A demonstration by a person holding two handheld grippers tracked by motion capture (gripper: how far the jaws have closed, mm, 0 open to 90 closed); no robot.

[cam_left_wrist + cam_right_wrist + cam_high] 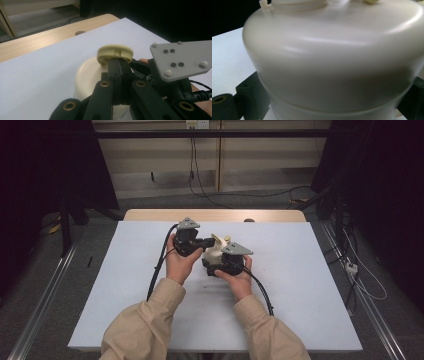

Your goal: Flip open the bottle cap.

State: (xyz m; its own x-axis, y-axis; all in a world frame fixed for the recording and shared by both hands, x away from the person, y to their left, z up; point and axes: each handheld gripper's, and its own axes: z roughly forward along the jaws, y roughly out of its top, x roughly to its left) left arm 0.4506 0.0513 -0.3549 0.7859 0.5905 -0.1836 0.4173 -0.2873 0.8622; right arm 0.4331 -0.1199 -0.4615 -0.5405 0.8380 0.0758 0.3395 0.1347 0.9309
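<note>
1. Cream plastic bottle [332,62] is sitting upright at mid-table on the white sheet; wide rounded shoulder, smooth glossy body, a seam line running around its lower part.
2. Pale yellow round cap [115,53] is tilting over the bottle's top, its ribbed rim and hollow underside showing; whether it's touching the neck can't be told.

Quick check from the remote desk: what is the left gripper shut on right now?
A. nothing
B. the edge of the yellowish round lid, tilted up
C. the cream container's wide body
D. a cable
B: in the left gripper view the left gripper has its jaws pinched together on the rim of the yellowish lid, which stands tilted above the cream container.
</note>
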